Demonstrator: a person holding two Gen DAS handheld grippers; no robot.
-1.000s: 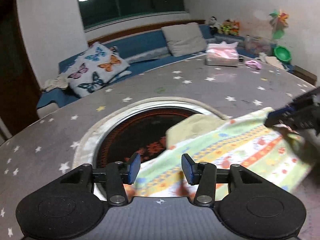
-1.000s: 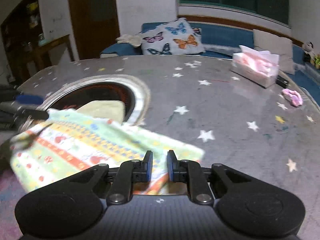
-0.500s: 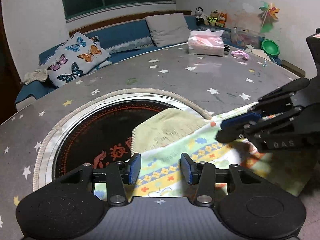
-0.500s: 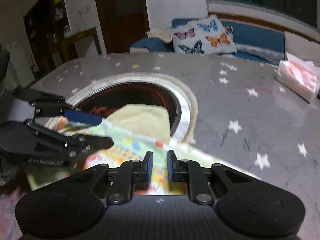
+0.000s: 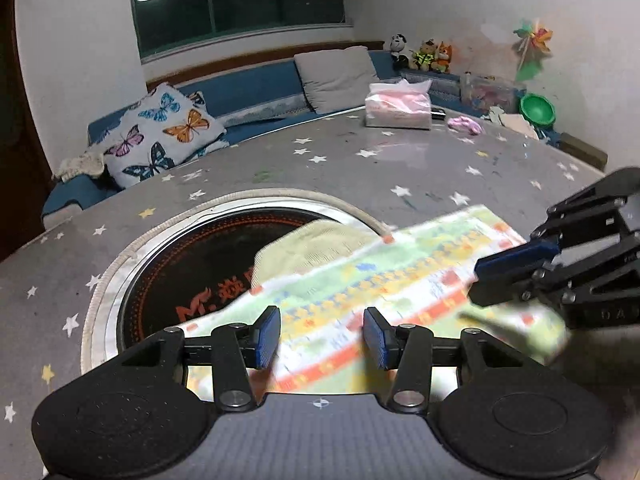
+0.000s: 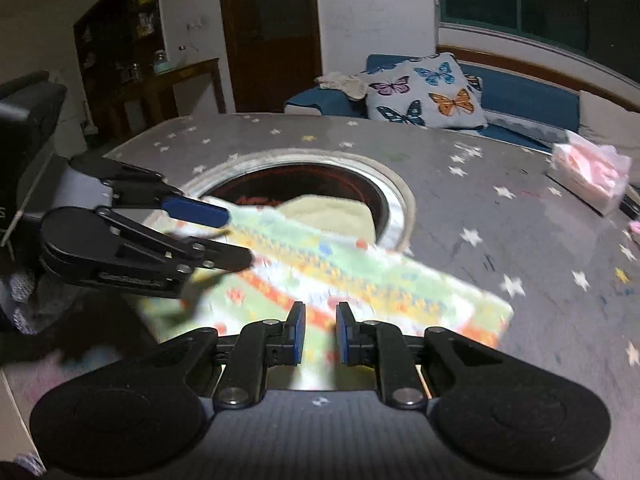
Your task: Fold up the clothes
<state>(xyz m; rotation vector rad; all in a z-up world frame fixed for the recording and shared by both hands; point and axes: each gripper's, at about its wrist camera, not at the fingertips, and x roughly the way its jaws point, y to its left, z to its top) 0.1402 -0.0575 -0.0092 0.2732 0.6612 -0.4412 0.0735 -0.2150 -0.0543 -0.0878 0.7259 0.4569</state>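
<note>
A striped cloth (image 5: pixel 400 280) is held over the bench (image 5: pixel 340 168): right claw (image 6: pixel 320 334) narrowly clamped on it, left claw (image 5: pixel 320 336) half-wide around it.

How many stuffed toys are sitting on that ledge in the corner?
3, side by side on the corner ledge: a panda leftmost, a yellow-vested toy in the middle, an orange one rightmost. Others may be hidden.

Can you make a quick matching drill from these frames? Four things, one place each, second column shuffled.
Things:
1. tissue box
2. butterfly pillow
3. striped cloth
4. green bowl

Places:
A. on the blue sofa behind the table
B. far side of the star-print table
C. part over the table's round black inset
D. by the wall under the pinwheel

Pairs: 1-B, 2-A, 3-C, 4-D
</note>
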